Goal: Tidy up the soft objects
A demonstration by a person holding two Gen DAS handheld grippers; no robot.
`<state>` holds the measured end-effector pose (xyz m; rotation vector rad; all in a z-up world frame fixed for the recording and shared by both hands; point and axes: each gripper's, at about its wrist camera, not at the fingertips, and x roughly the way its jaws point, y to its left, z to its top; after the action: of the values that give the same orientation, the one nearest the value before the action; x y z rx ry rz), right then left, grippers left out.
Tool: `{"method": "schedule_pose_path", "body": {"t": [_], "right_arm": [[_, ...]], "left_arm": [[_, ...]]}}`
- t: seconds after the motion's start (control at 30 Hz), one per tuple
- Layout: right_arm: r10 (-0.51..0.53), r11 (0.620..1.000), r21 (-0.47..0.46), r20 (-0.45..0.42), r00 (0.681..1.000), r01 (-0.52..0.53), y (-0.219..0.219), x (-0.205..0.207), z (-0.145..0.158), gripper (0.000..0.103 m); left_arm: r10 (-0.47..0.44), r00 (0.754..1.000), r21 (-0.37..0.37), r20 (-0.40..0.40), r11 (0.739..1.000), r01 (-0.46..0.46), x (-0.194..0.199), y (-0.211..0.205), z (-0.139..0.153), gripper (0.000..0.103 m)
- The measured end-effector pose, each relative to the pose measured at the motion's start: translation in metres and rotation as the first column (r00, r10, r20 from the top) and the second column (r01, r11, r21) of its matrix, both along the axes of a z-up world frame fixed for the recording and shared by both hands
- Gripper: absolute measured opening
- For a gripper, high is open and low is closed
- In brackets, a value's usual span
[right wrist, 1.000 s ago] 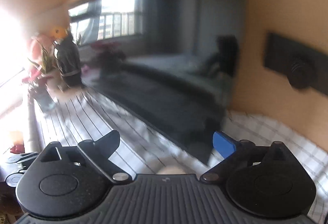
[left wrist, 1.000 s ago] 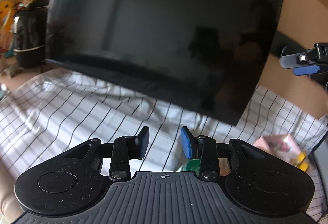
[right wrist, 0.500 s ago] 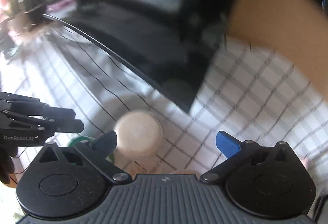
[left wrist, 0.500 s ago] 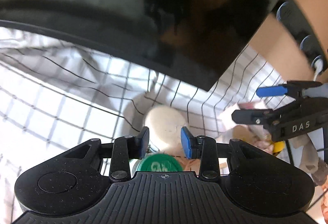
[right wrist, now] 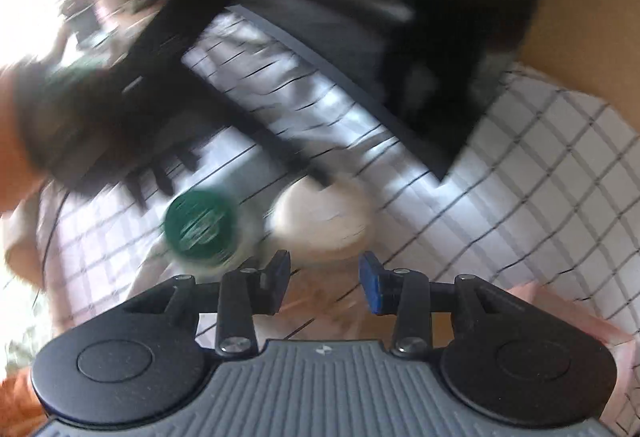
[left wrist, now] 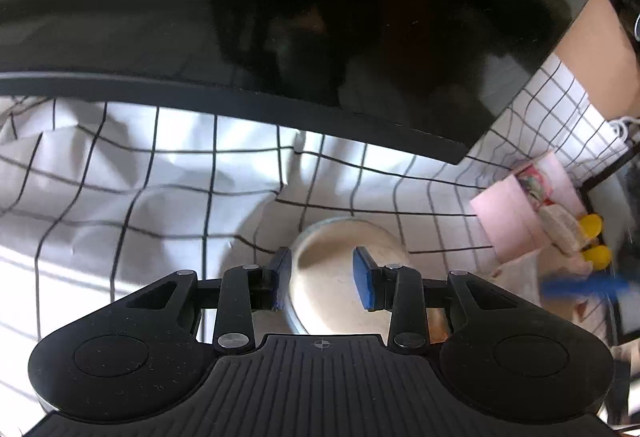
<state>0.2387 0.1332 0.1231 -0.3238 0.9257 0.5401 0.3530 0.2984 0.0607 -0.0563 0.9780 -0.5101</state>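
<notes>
— Where are the soft things to be sorted?

— On the white cloth with black grid lines [left wrist: 160,177], below the dark screen [left wrist: 280,17]. A pale cream round object [left wrist: 340,269] sits in a fold of the cloth; whether it is soft I cannot tell. From the right wrist camera a green-topped round container [right wrist: 200,225] lies just beside it, on its left. Farther right, in the left wrist view, a pink packet [left wrist: 516,213] lies with two small yellow pieces [left wrist: 592,225] near it.

— How does the left gripper [left wrist: 322,283] stand?

— Partly apart, hanging over the cream object. Its blue fingertips [left wrist: 365,285] frame the object's top in the picture, but whether the pads press on it I cannot tell.

— And the right gripper [right wrist: 324,283]?

— Its jaws have just been closing and are now partly drawn in. Nothing sits between them; the cream object lies just beyond the tips. The view is blurred, so finer detail is lost.

— Is either gripper seen from the other camera?

— A smeared blue streak shows at the right edge of the left view; the left tool is a dark blur at upper left in the right view.
</notes>
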Motion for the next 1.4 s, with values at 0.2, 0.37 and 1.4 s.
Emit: {"method": "schedule_pose_path", "body": {"t": [0.2, 0.37, 1.4], "right_arm": [[0.035, 0.999, -0.023, 0.010, 0.999, -0.035, 0.026, -0.026, -0.026, 0.038], [0.103, 0.983, -0.164, 0.163, 0.981, -0.077, 0.053, -0.053, -0.061, 0.038], [-0.057, 0.960, -0.241, 0.319, 0.946, 0.140, 0.054, -0.036, -0.081, 0.036]], "left_arm": [[-0.021, 1.000, -0.005, -0.010, 1.000, 0.021, 0.023, -0.008, -0.009, 0.037], [-0.048, 0.998, -0.044, -0.038, 0.998, 0.046, 0.033, -0.010, -0.017, 0.038], [-0.178, 0.980, -0.071, -0.095, 0.983, 0.171, 0.031, 0.004, -0.015, 0.038]]}}
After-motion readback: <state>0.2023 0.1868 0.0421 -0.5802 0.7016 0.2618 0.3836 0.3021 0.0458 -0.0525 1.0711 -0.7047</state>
